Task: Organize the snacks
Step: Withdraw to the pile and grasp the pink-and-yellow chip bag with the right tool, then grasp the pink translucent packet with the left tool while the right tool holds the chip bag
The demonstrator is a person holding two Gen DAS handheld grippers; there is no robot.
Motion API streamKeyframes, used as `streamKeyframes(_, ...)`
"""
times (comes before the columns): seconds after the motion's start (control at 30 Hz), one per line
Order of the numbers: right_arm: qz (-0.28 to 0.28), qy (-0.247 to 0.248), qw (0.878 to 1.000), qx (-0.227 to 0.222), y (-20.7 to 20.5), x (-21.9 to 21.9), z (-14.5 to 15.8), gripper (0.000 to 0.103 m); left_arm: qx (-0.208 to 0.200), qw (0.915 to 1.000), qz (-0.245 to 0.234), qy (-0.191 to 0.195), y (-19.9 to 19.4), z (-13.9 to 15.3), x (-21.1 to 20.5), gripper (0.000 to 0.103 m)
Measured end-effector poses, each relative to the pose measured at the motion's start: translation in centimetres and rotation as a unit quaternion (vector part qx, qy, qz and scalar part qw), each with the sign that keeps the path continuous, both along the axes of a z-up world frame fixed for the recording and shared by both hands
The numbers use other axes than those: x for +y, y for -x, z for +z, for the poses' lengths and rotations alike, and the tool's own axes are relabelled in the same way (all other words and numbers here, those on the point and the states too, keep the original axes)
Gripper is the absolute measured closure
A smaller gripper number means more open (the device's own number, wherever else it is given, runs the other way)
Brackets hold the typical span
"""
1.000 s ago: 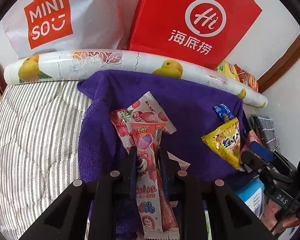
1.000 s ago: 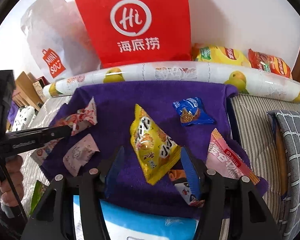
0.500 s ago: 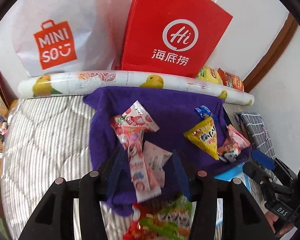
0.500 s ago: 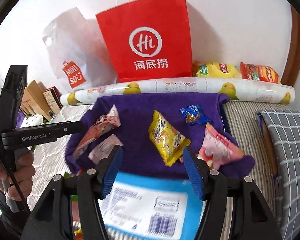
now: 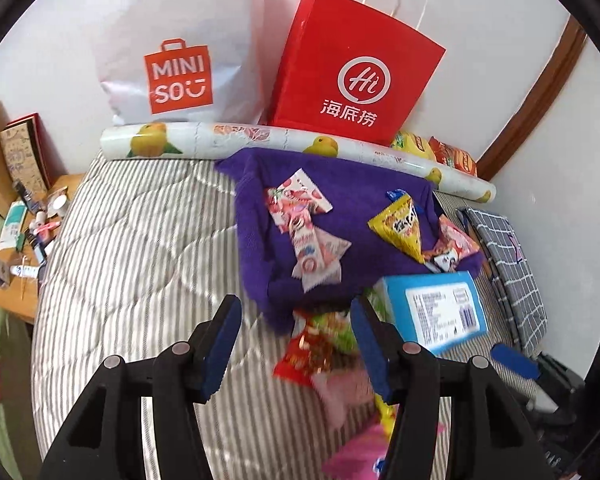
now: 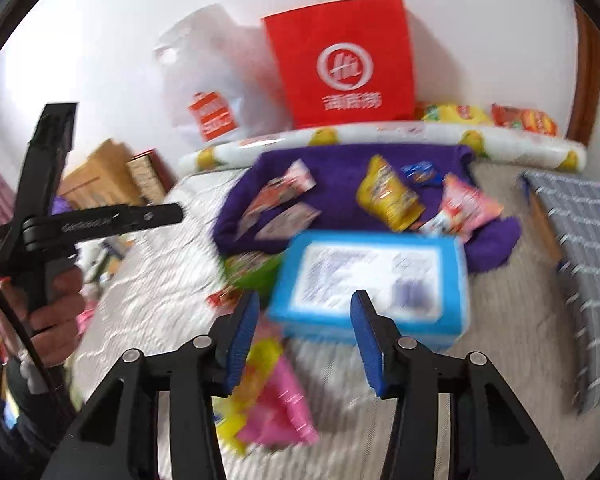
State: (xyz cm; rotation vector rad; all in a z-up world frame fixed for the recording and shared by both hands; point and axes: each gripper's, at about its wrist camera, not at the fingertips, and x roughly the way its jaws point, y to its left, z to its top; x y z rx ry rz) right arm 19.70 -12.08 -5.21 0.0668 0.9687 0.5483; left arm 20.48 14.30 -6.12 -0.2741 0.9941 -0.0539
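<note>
**Both grippers empty above the snack pile on the bed**

My left gripper (image 5: 296, 344) hangs over the striped quilt (image 5: 140, 248), jaws opening, nothing btwn the pads; a red-green packet (image 5: 320, 344) lies on the quilt below. My right gripper (image 6: 304, 340) is closing, w/ nothing held; the blue box (image 6: 372, 280) sits beyond its tips, at the near edge of the purple towel (image 5: 260, 216). On the towel: pink wrappers (image 5: 304, 216) toward its left side, yellow triangular pack (image 5: 400, 224) and small blue packet (image 6: 420, 172) toward its right. Behind the towel, along the bed's far edge, lies a lemon-print roll (image 5: 260, 140); red paper bag (image 5: 352, 76) and white Miniso bag (image 5: 180, 48) stand against the wall.
</note>
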Motion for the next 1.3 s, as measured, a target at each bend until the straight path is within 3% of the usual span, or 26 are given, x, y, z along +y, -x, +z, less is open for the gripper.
streamKeyframes(0.07,0.018,0.003,1.0,0.007,1.6,0.9,-0.4,0.047,-0.001,1.0,0.006,0.004,1.1,0.0,0.4,0.048)
streamKeyframes(0.33,0.094,0.047,0.994,0.027,5.8,5.5,-3.6,0.04,0.013,0.9997,0.021,0.008,5.1,-0.8,1.9,0.048)
streamKeyframes(0.43,0.095,0.087,0.991,0.026,6.5,6.6,-5.3,0.04,0.016,0.9996,0.022,0.003,6.2,-1.0,2.1,0.048)
streamKeyframes(0.53,0.088,0.108,0.99,0.014,6.9,7.4,-6.7,0.028,0.015,0.9997,0.02,0.002,7.4,-1.2,2.1,0.048)
streamKeyframes(0.6,0.081,0.124,0.989,0.003,7.1,7.6,-7.2,0.027,0.016,0.9997,0.019,0.002,7.9,-1.4,2.1,0.048)
streamKeyframes(0.7,0.073,0.146,0.987,-0.007,7.4,7.6,-7.9,0.034,0.019,0.9996,0.018,0.002,8.4,-1.8,2.0,0.048)
streamKeyframes(0.73,0.067,0.151,0.986,-0.016,7.6,7.5,-7.8,0.052,0.02,0.9997,0.017,0.002,8.5,-2.0,1.8,0.048)
streamKeyframes(0.77,0.063,0.151,0.986,-0.02,7.6,7.1,-7.7,0.055,0.02,0.9997,0.015,0.0,8.6,-2.2,1.7,0.048)
streamKeyframes(0.9,0.054,0.096,0.994,-0.008,7.8,5.0,-6.9,0.055,0.022,0.9997,0.011,0.003,8.8,-3.0,1.0,0.048)
streamKeyframes(1.17,0.007,0.063,0.996,-0.059,8.7,0.2,-4.7,0.055,0.032,0.9993,-0.009,0.015,7.9,-5.4,-1.8,0.048)
streamKeyframes(1.3,-0.032,0.076,0.993,-0.085,8.0,-3.0,-4.5,0.055,0.026,0.9989,-0.019,0.033,7.3,-6.4,-3.5,0.048)
